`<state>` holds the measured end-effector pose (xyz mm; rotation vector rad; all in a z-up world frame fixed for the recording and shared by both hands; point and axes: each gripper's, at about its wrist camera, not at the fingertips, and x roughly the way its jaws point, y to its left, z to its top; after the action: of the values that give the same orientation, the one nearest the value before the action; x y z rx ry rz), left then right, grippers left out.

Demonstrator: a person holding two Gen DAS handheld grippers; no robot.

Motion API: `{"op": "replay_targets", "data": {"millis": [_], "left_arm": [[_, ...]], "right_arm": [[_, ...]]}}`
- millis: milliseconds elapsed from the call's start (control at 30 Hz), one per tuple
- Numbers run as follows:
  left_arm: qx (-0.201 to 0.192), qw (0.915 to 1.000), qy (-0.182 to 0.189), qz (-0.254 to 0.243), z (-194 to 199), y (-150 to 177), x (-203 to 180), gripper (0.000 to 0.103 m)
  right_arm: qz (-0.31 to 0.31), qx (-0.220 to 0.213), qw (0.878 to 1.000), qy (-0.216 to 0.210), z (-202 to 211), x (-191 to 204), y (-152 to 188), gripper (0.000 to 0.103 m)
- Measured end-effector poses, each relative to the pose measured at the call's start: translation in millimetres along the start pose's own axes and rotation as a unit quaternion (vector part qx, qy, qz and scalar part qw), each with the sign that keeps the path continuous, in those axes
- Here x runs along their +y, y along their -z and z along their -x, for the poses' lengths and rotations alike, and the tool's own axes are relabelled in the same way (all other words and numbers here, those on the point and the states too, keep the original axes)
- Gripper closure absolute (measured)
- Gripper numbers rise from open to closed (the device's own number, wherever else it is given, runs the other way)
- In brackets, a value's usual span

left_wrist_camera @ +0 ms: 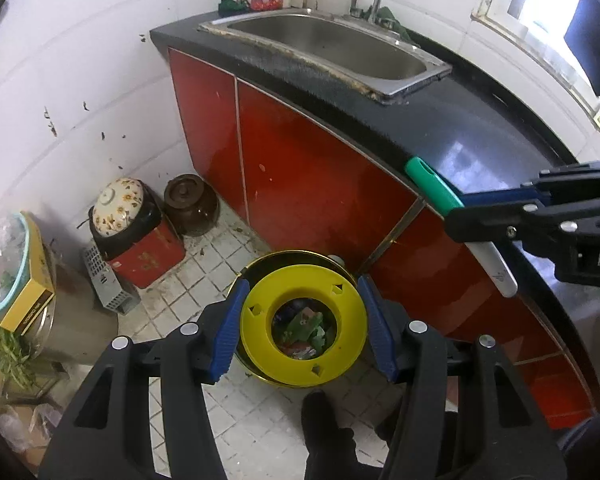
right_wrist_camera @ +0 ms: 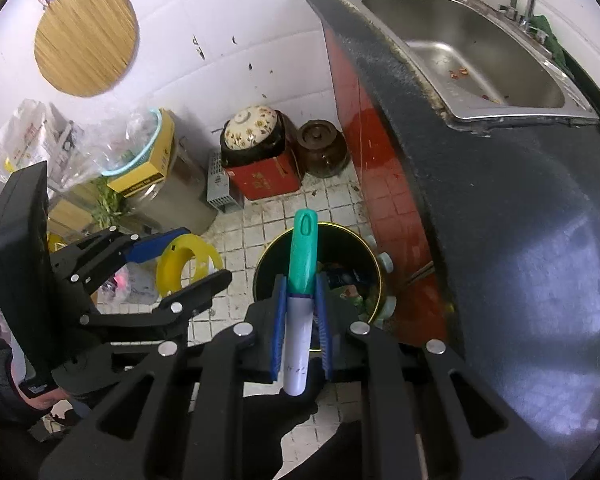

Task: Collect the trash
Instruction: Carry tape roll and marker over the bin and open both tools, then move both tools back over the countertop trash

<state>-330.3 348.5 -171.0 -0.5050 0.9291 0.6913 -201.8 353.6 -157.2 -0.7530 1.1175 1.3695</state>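
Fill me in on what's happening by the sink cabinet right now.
A person is collecting trash with two handheld tongs. The left tongs clamp a yellow ring lid, held off the round bin on the tiled floor beside the red cabinet. The right tongs are shut on a white marker with a green cap, pointing toward the open bin, which already holds mixed scraps. The marker has not been dropped yet.

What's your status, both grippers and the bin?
Left gripper shut on yellow ring lid. Right gripper shut on marker, over open trash bin. Nothing blocking.
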Motion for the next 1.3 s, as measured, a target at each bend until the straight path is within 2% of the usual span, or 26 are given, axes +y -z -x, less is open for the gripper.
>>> {"op": "replay_targets", "data": {"millis": [200,267,300,333,367,400,633,733,833,933,1067,1133,1200,1300], "left_arm": [[0.000,0.9999,0.010,-0.009,-10.7,-3.1,3.2,0.048],[-0.001,0.9998,0.013,-0.016,-13.4,-4.4,4.1,0.042],[-0.001,0.9998,0.011,-0.019,-14.4,-4.9,4.2,0.029],[-0.006,0.9997,0.008,-0.020,-13.8,-5.0,4.9,0.026],[-0.010,0.9997,0.007,-0.022,-13.3,-5.3,5.5,0.024],[-0.010,0.9997,0.005,-0.023,-13.5,-5.6,5.9,0.023],[-0.010,0.9998,-0.005,-0.018,-8.1,-8.1,9.9,0.022],[-0.016,0.9996,-0.002,-0.024,1.8,-13.8,1.6,0.016],[-0.028,0.9986,0.012,-0.043,13.6,-23.1,-21.6,0.014],[-0.036,0.9953,0.038,-0.082,20.1,-39.2,-58.3,0.014],[-0.042,0.9844,0.084,-0.149,22.7,-62.2,-126.5,0.013],[-0.045,0.9749,0.112,-0.187,24.2,-71.7,-170.5,0.011],[-0.048,0.9642,0.136,-0.223,25.0,-78.1,-214.9,0.011],[-0.052,0.9423,0.177,-0.279,27.5,-81.9,-294.1,0.011]], "right_arm": [[0.000,0.002,1.000,0.009,-10.3,-0.3,-10.0,0.088],[0.001,0.006,1.000,0.007,-13.7,-0.6,-12.3,0.085],[0.001,0.010,1.000,0.009,-16.2,-1.1,-14.8,0.070],[0.000,0.009,1.000,0.012,-16.7,-1.5,-15.8,0.058],[-0.001,0.002,1.000,0.012,-14.8,-2.0,-15.5,0.037],[-0.001,-0.004,1.000,0.010,-13.3,-2.4,-15.4,0.035],[-0.018,-0.015,1.000,0.014,7.1,-14.2,-8.7,0.035],[-0.037,-0.033,0.998,0.025,32.5,-30.9,4.1,0.035],[-0.073,-0.064,0.994,0.040,70.6,-59.2,25.3,0.034],[-0.118,-0.098,0.986,0.069,115.1,-94.1,53.4,0.034],[-0.190,-0.145,0.963,0.127,180.6,-149.0,111.3,0.030],[-0.224,-0.161,0.949,0.151,206.9,-172.5,141.4,0.029],[-0.270,-0.179,0.929,0.181,238.5,-199.9,182.8,0.029],[-0.322,-0.194,0.900,0.220,274.1,-229.1,238.8,0.029]]}}
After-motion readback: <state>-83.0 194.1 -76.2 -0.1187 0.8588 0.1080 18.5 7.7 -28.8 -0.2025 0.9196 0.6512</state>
